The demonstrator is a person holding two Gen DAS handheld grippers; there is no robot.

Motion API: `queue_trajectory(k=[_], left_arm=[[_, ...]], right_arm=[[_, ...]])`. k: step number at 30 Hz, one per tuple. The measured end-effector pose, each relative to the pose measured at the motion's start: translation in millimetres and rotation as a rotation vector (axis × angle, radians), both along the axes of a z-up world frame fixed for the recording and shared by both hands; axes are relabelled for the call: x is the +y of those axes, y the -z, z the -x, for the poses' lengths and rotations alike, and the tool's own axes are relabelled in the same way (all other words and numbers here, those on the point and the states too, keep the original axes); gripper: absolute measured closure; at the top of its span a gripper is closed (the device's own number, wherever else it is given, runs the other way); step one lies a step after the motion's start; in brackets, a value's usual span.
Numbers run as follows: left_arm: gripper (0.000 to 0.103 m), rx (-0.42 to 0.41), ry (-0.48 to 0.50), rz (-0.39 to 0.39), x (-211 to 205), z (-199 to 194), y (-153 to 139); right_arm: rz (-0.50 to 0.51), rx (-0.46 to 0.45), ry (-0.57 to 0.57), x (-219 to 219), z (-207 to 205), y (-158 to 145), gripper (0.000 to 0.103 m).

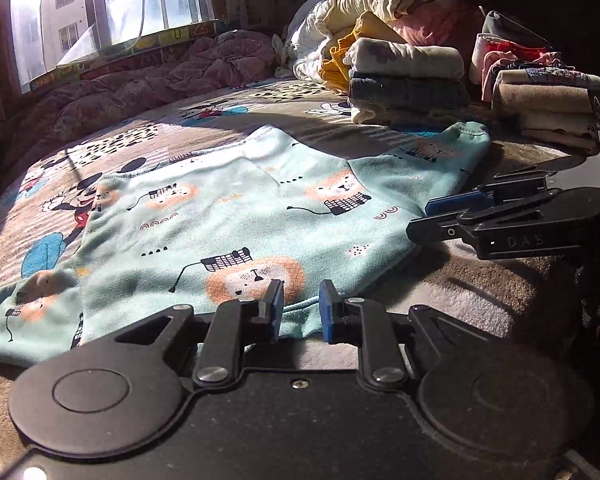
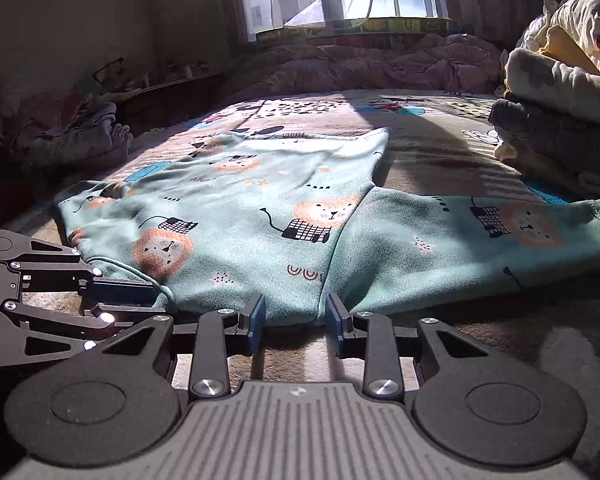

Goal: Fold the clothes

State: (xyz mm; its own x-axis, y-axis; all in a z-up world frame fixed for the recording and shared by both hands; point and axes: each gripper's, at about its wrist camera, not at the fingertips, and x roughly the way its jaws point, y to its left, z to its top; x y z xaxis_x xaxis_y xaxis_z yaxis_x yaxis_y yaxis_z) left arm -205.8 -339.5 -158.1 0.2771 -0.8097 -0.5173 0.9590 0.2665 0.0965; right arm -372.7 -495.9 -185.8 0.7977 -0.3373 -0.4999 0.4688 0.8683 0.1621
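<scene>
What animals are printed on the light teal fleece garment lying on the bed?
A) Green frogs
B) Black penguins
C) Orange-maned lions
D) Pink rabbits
C: the light teal fleece garment spread on the cartoon-mouse-print bed cover is dotted with cartoon lions with round orange manes.

Left gripper (image 1: 300, 306): black linkage arms, blue pads, silver screws, round discs at seven and five o'clock. Right gripper (image 2: 295, 320): same build, grey ribbed housing at six o'clock.
</scene>
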Motion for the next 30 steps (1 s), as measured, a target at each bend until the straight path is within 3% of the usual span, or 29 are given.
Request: queue_trajectory(k=[2, 6, 9, 11, 14, 17, 21, 22, 23, 24, 27, 30], left_arm=[[0.085, 0.029, -0.082, 0.061, 11.7, -17.8, -13.6], [0.085, 0.106, -0.218, 0.072, 11.8, -49.7, -8.9], [0.081, 0.169, -0.215, -0.030, -0.4, -55.5, 25.5], [0.080, 0.083, -0.192, -0.060, -1.3, -43.8, 43.5], [0.079, 0.126, -0.184, -0.069, 1.4, -45.1, 20.3], [0.079, 0.086, -0.201, 0.008, 1.9, -54.9, 0.7], [0.075, 0.098, -0.245, 0.045, -18.9, -85.4, 2.2], [0.070, 0.098, -0.258, 0.036, -25.2, -92.4, 9.4], [0.062, 0.112, -0.278, -0.030, -35.4, -102.0, 25.2], [0.060, 0.148, -0.292, -0.091, -41.8, -111.3, 38.5], [0.061, 0.183, -0.261, -0.070, -36.8, -117.8, 19.2], [0.061, 0.137, -0.233, -0.025, -38.4, -129.0, -2.2]], right_arm=[[0.046, -0.028, -0.001, 6.9, 1.0, -6.7, 0.068], [0.112, -0.077, -0.005, 16.3, -9.1, -17.3, 0.068], [0.133, -0.055, -0.022, 20.6, -28.4, -15.8, 0.068], [0.102, 0.011, -0.026, 18.5, -40.7, -4.4, 0.065], [0.110, 0.046, -0.023, 20.5, -42.9, 7.7, 0.066], [0.143, 0.078, -0.006, 27.4, -40.9, -3.8, 0.066], [0.195, 0.032, -0.038, 40.3, -44.9, -10.0, 0.066], [0.226, 0.028, -0.049, 44.2, -50.3, -12.3, 0.066], [0.241, 0.023, -0.055, 46.2, -54.8, -13.9, 0.065], [0.231, 0.022, -0.059, 46.0, -60.3, -13.2, 0.064], [0.178, 0.090, -0.055, 41.4, -73.6, 6.3, 0.056], [0.185, 0.082, -0.055, 45.5, -67.7, 6.3, 0.055]])
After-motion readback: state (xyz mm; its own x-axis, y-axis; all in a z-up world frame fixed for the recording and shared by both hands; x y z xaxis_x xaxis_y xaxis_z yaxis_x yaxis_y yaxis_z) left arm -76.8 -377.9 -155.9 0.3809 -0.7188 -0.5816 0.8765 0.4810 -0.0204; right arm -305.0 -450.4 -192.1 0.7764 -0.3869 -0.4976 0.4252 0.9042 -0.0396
